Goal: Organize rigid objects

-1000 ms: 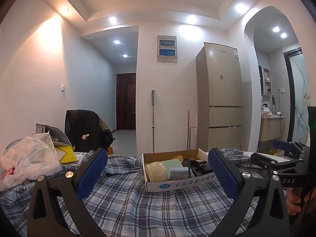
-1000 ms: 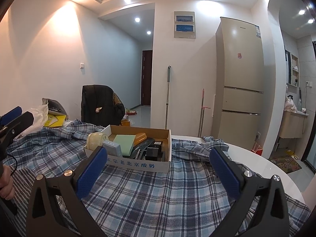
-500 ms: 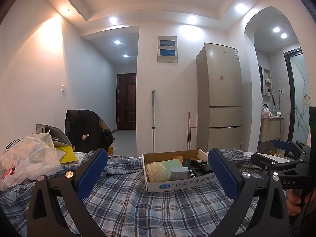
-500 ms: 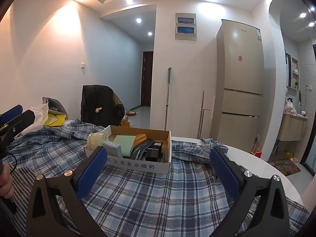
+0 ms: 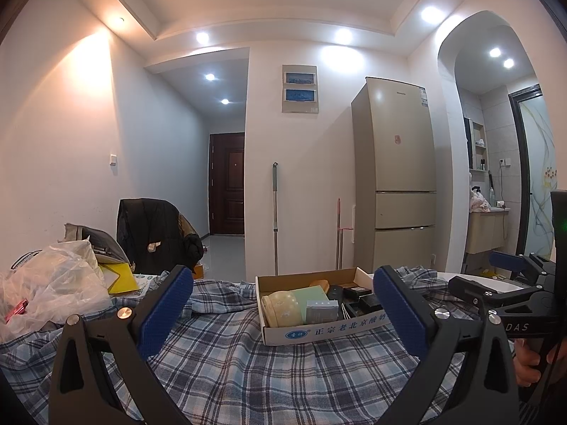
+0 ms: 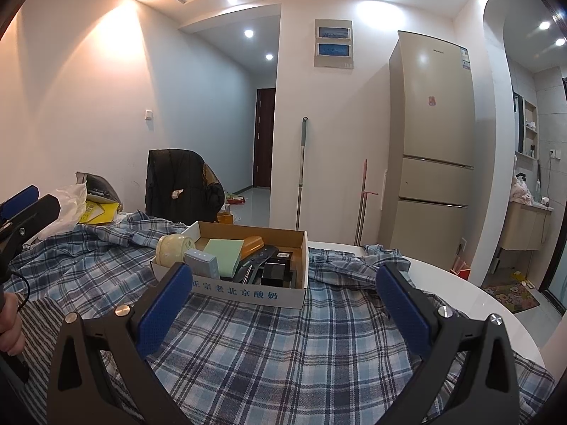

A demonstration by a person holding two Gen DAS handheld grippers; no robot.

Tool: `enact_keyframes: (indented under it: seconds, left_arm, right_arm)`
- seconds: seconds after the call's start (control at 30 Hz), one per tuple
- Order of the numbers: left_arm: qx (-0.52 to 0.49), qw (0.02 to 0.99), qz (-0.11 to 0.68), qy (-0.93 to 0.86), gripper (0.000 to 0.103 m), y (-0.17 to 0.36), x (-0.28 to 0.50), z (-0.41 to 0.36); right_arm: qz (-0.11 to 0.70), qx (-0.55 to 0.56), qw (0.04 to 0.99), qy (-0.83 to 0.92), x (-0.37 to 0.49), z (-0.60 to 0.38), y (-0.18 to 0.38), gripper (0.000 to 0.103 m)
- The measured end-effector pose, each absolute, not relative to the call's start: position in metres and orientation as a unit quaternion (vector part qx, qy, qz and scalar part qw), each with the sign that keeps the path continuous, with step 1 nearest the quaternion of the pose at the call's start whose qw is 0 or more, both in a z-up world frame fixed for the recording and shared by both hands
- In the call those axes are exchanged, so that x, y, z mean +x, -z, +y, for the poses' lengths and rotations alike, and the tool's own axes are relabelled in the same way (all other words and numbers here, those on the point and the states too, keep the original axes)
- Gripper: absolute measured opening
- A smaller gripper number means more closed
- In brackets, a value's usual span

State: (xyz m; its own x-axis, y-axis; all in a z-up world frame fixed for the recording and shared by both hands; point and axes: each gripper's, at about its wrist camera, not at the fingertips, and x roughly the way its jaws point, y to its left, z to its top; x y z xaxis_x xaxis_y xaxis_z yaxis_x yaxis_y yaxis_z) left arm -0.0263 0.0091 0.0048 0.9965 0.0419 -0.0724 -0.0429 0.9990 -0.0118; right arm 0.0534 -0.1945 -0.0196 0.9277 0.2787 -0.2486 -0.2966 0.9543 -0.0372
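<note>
A shallow cardboard box (image 5: 319, 331) (image 6: 248, 294) with blue print sits on a plaid cloth. It holds a cream round jar (image 5: 281, 306) (image 6: 173, 249), a green flat pack (image 6: 223, 260), a grey small box (image 5: 320, 310) (image 6: 202, 264), an orange piece (image 6: 253, 242) and several black items (image 6: 276, 271). My left gripper (image 5: 283, 313) is open and empty, just short of the box. My right gripper (image 6: 283, 310) is open and empty, in front of the box; it also shows at the right of the left wrist view (image 5: 503, 283).
Plaid cloth (image 6: 283, 347) covers a round white table (image 6: 460, 290). A white plastic bag (image 5: 53, 283) and yellow packet (image 5: 118, 278) lie far left. A chair with a black jacket (image 6: 180, 184), a fridge (image 6: 432, 148) and mops (image 6: 301, 173) stand behind.
The right gripper has dropped slightly, so the box sits a little higher in its view. The left gripper has not moved.
</note>
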Motion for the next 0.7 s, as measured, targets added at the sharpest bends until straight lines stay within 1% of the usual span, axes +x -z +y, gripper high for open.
enact_keyframes:
  seconds: [0.7]
  left_arm:
    - [-0.005, 0.999, 0.031, -0.025, 0.103, -0.0062, -0.0301, 0.0124]
  right_arm:
    - [0.116, -0.045, 0.981, -0.149, 0.0502, -0.1935, 0.0195, 0.103]
